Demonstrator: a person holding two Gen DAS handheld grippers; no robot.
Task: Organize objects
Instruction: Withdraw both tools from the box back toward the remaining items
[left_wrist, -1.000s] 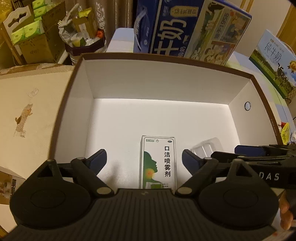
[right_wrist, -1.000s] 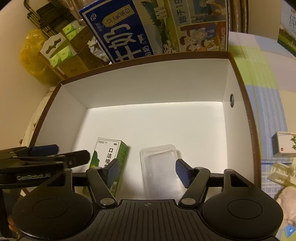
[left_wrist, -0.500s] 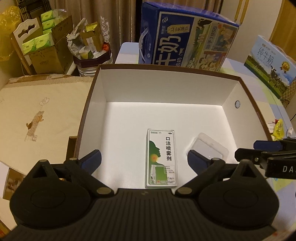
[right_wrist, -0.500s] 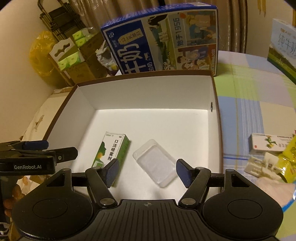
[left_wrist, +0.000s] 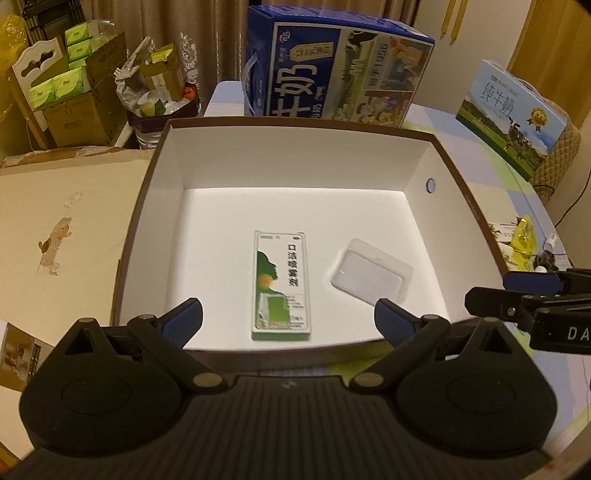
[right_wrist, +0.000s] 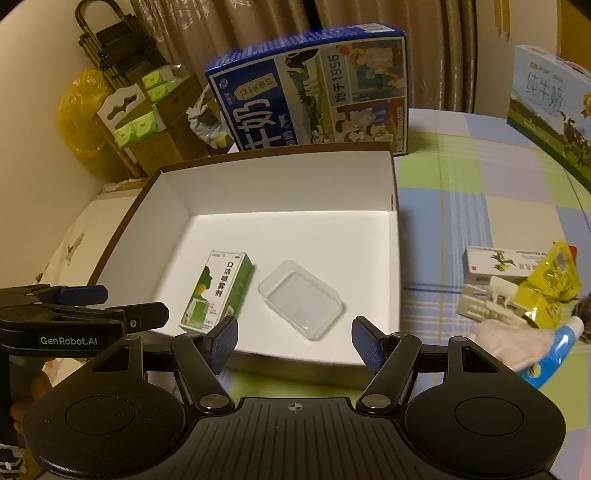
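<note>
A white box with a brown rim (left_wrist: 147, 192) (right_wrist: 394, 236) holds a green-and-white medicine carton (left_wrist: 281, 284) (right_wrist: 218, 290) lying flat and a clear plastic tray (left_wrist: 371, 271) (right_wrist: 300, 299) to its right. My left gripper (left_wrist: 288, 319) hovers open at the box's near edge, with nothing between its fingers. My right gripper (right_wrist: 293, 341) is likewise open and empty, just short of the near wall. Right of the box lie a white-and-green medicine box (right_wrist: 502, 264), yellow foil packets (right_wrist: 550, 288), a white cloth (right_wrist: 511, 341) and a blue tube (right_wrist: 554, 350).
A large blue milk carton (left_wrist: 332, 74) (right_wrist: 314, 96) stands behind the box. A light-blue milk carton (left_wrist: 513, 110) (right_wrist: 550, 107) sits at the far right. Cardboard boxes with green packs (left_wrist: 70, 99) and a bin of rubbish (left_wrist: 159, 99) crowd the back left. A checked tablecloth (right_wrist: 461, 192) covers the table.
Both grippers have pulled back and up out of the box, leaving the medicine carton and clear tray on its floor. More of the table and surrounding items has come into view.
</note>
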